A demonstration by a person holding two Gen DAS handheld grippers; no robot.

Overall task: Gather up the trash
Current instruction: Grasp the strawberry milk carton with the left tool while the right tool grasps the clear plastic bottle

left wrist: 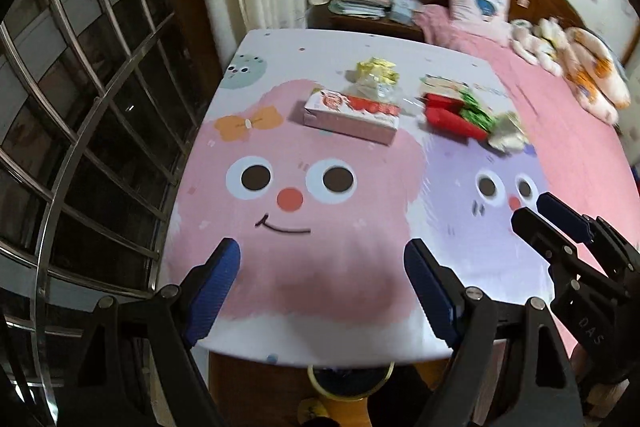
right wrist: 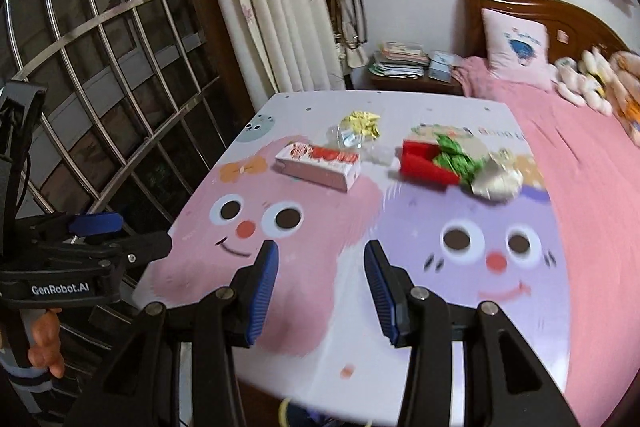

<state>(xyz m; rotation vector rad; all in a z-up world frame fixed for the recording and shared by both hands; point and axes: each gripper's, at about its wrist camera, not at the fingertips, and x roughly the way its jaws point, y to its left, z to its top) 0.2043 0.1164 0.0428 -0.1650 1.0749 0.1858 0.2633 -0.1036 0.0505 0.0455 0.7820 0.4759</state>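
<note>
Trash lies at the far side of the cartoon-print table: a pink-and-white carton, a yellow crumpled wrapper, clear plastic, a red packet with green wrappers and a crumpled silver wrapper. My left gripper is open and empty above the near table edge. My right gripper is open and empty, also near the front; it shows at the right in the left wrist view.
A window with a metal grille and curtains stand to the left. A pink bed with pillow and plush toys adjoins the table's right. A nightstand with books stands behind. A roll of tape sits below the table's front.
</note>
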